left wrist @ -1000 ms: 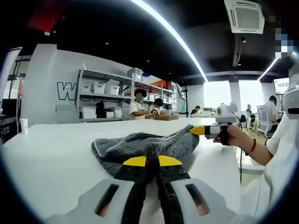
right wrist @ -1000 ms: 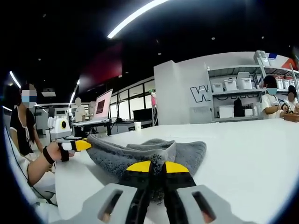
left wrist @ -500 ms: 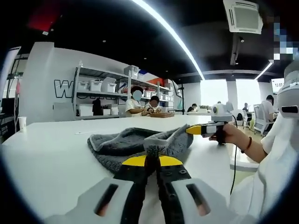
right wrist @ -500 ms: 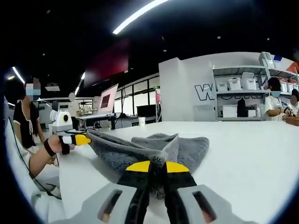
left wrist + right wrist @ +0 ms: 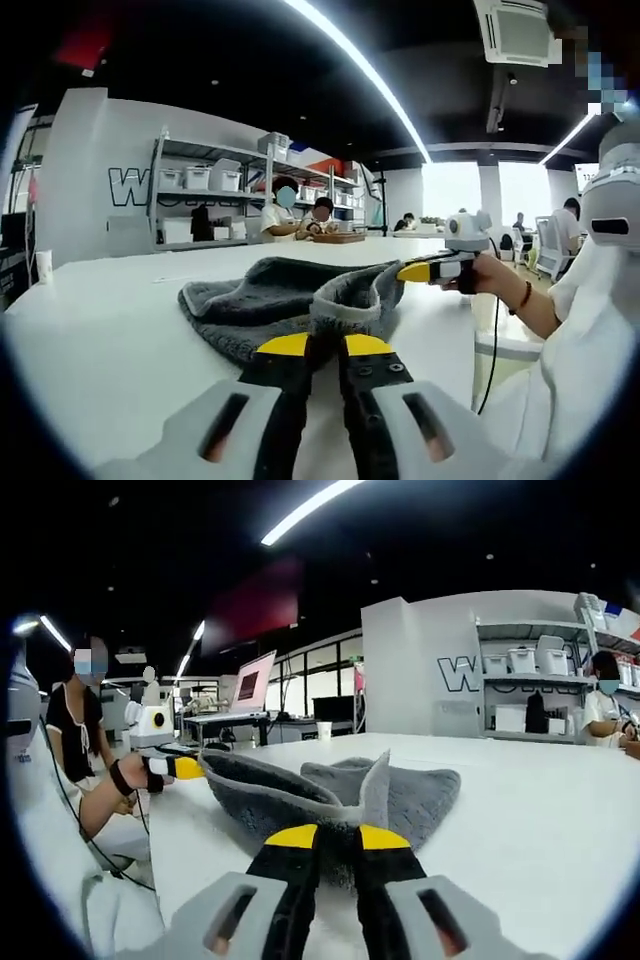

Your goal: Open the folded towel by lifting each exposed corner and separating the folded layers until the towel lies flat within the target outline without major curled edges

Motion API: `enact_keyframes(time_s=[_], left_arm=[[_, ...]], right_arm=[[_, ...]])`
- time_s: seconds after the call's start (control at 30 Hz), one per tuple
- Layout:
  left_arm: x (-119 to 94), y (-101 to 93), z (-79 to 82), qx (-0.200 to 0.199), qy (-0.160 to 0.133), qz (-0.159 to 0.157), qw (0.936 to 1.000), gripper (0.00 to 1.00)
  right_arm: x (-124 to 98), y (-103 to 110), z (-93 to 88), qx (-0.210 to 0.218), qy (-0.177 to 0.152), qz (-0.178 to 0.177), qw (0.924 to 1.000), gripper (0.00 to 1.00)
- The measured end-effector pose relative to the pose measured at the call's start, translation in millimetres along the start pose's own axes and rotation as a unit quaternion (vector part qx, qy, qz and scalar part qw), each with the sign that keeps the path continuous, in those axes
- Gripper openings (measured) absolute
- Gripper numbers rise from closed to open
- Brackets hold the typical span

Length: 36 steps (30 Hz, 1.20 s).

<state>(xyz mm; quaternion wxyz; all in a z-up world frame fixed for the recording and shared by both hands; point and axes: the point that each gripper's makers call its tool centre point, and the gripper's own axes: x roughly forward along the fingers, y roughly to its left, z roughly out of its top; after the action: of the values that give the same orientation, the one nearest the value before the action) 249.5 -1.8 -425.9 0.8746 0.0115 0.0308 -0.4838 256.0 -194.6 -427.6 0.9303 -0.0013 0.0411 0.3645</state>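
Note:
A grey towel (image 5: 285, 300) lies bunched on the white table (image 5: 110, 330), its near edge lifted off the surface. My left gripper (image 5: 325, 345) is shut on one corner of that edge. In the left gripper view the right gripper (image 5: 420, 270) comes in from the right, held by a hand, pinching the other corner. In the right gripper view the same towel (image 5: 330, 795) stretches leftwards, my right gripper (image 5: 337, 835) shut on a raised corner. The left gripper (image 5: 185, 768) shows at the left, clamped on the towel's far corner.
The white table (image 5: 540, 820) runs wide to the right of the towel. Shelves with bins (image 5: 210, 190) and seated people (image 5: 285, 215) stand behind it. A person's sleeve (image 5: 570, 350) is close at the right. A laptop (image 5: 245, 690) sits on a far desk.
Both grippers have lifted slightly and drawn apart, raising the towel's near edge and pulling it more taut between the two held corners.

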Motion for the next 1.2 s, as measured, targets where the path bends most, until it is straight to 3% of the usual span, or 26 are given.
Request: enact_keyframes(time_s=[0.2, 0.33, 0.5, 0.67, 0.9, 1.2], left_arm=[[-6, -1.3, -6.1, -0.009, 0.013, -0.015, 0.9998, 0.12], [-10, -5.8, 0.7, -0.024, -0.001, -0.035, 0.9991, 0.15], [-10, -3.8, 5.6, -0.029, -0.013, -0.031, 0.9990, 0.16], [-8, -3.1, 1.0, -0.027, -0.004, -0.028, 0.9993, 0.17], [-3, -10.5, -5.2, -0.021, 0.010, -0.036, 0.9991, 0.18], [0, -12.4, -9.5, -0.012, 0.020, -0.037, 0.9991, 0.14]], right_arm=[[-3, 3, 1.5, -0.012, 0.005, 0.003, 0.9999, 0.14], [-2, 2, 2.6, -0.003, 0.000, 0.003, 1.0000, 0.14], [-2, 1, 3.2, 0.002, -0.002, -0.004, 1.0000, 0.14], [0, -1, 3.0, -0.004, -0.001, -0.012, 0.9999, 0.16], [2, -1, 16.3, 0.002, -0.029, -0.023, 0.9993, 0.20], [13, 1, 12.9, 0.007, -0.025, -0.026, 0.9993, 0.22]])
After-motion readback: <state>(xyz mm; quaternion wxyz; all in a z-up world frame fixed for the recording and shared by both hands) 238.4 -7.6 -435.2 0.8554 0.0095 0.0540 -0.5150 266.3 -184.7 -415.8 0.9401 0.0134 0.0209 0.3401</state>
